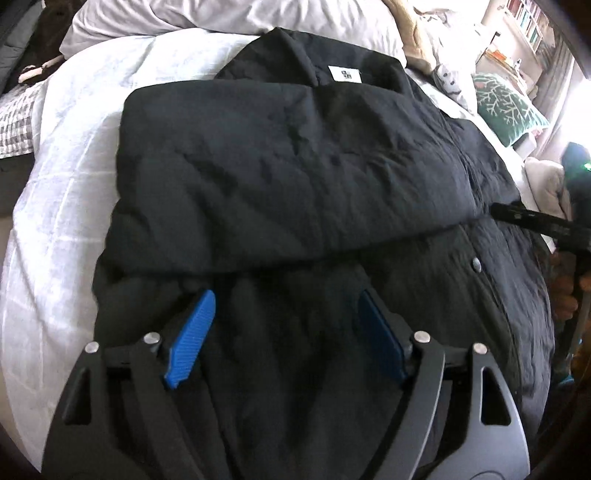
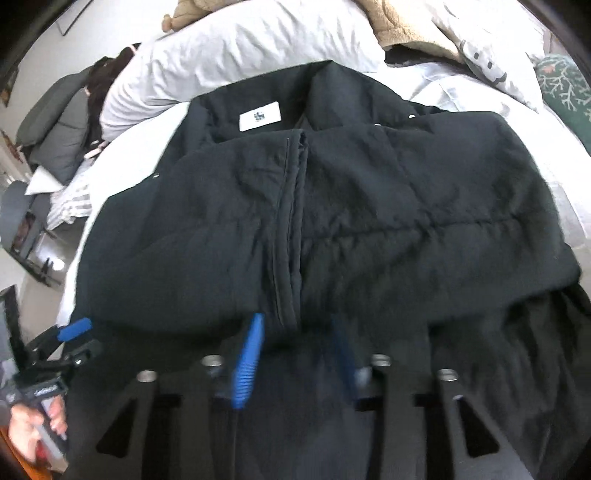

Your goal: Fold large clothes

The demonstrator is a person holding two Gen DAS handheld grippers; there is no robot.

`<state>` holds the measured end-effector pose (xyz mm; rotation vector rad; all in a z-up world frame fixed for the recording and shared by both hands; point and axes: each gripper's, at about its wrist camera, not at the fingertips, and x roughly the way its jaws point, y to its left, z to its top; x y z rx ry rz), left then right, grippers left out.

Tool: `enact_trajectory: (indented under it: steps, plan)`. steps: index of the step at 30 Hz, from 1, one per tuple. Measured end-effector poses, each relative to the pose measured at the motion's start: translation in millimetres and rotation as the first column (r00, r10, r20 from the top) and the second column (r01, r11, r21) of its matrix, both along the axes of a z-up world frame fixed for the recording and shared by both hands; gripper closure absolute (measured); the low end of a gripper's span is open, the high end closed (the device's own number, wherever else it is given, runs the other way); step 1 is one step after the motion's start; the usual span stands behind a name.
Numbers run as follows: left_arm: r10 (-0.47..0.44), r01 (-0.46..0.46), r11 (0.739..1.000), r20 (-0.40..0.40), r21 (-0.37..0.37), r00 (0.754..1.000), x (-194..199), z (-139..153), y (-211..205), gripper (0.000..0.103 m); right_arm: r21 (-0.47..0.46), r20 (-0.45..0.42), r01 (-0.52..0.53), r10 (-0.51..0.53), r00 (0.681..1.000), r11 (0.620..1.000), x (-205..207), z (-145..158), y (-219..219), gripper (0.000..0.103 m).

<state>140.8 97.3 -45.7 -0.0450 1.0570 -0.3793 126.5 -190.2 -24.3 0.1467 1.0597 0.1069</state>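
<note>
A large black padded jacket (image 1: 295,166) lies on a white bed, collar and white label (image 1: 343,74) at the far end, both sleeves folded across the chest. It also shows in the right wrist view (image 2: 369,206), with its label (image 2: 260,116). My left gripper (image 1: 286,299) is open with blue pads, hovering over the jacket's lower part, holding nothing. My right gripper (image 2: 297,325) is open over the lower part below the folded sleeves' cuffs, holding nothing. The left gripper also shows at the left edge of the right wrist view (image 2: 74,330).
The white duvet (image 1: 66,177) covers the bed. White pillows (image 2: 240,40) lie at the head. A green patterned cushion (image 1: 506,103) and a tan blanket (image 2: 402,26) lie at the far right. Grey cushions (image 2: 55,122) and a floor lie left of the bed.
</note>
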Motion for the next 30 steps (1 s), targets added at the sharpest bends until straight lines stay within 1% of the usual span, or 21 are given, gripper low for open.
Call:
enact_trajectory:
  steps: [1,2,5,7,8,9,11,13,15,17,21,23,26,27,28,30]
  plan:
    - [0.012,-0.012,1.0,0.001,-0.007,1.0,-5,2,4,0.023,-0.018,0.008,0.005,-0.005,1.0,1.0,-9,5,-4,0.043]
    - [0.025,-0.025,1.0,-0.002,-0.014,1.0,-8,2,8,0.023,-0.033,0.014,0.012,-0.011,1.0,0.999,-17,8,-7,0.041]
    - [0.065,-0.065,0.998,-0.013,-0.023,0.998,-17,5,20,0.023,-0.089,0.03,0.027,-0.024,0.999,0.996,-38,17,-14,0.037]
    - [0.107,-0.107,0.994,-0.026,-0.012,0.994,-24,8,27,0.022,-0.168,0.05,0.024,-0.016,0.999,0.985,-55,24,-15,0.033]
    - [0.126,-0.126,0.992,-0.036,-0.011,0.991,-25,8,30,0.021,-0.202,0.059,0.019,-0.007,0.998,0.979,-56,25,-12,0.031]
    - [0.152,-0.153,0.988,-0.054,-0.026,0.987,-29,9,35,0.02,-0.261,0.074,0.005,0.015,0.997,0.965,-64,29,-10,0.03]
    - [0.182,-0.187,0.98,-0.078,-0.069,0.98,-35,11,42,0.02,-0.321,0.084,-0.021,0.05,0.995,0.947,-74,35,-5,0.028]
    - [0.213,-0.223,0.969,-0.101,-0.105,0.972,-42,11,50,0.02,-0.354,0.087,-0.045,0.081,0.993,0.934,-84,39,0,0.027]
    - [0.239,-0.252,0.96,-0.11,-0.12,0.965,-49,11,56,0.02,-0.368,0.09,-0.055,0.095,0.991,0.928,-95,45,4,0.026]
    - [0.254,-0.267,0.957,-0.116,-0.118,0.96,-58,11,63,0.02,-0.383,0.091,-0.063,0.105,0.99,0.922,-99,47,6,0.026]
    - [0.276,-0.288,0.955,-0.137,-0.077,0.951,-72,9,76,0.02,-0.424,0.071,-0.073,0.114,0.991,0.903,-111,50,5,0.025]
    - [0.275,-0.287,0.956,-0.159,-0.057,0.948,-78,7,82,0.02,-0.434,0.041,-0.071,0.098,0.994,0.898,-117,48,1,0.025]
    - [0.285,-0.283,0.958,-0.23,0.042,0.931,-88,0,90,0.02,-0.444,-0.046,-0.065,0.049,0.998,0.894,-127,42,-13,0.025]
    - [0.284,-0.281,0.958,-0.251,0.047,0.926,-91,-1,93,0.02,-0.445,-0.075,-0.064,0.034,0.997,0.893,-131,40,-19,0.025]
    - [0.274,-0.277,0.96,-0.277,0.028,0.921,-94,-2,98,0.02,-0.439,-0.104,-0.061,0.017,0.994,0.896,-136,39,-29,0.025]
    - [0.254,-0.273,0.962,-0.309,-0.021,0.916,-100,-3,106,0.02,-0.419,-0.121,-0.036,-0.016,0.993,0.907,-144,39,-46,0.025]
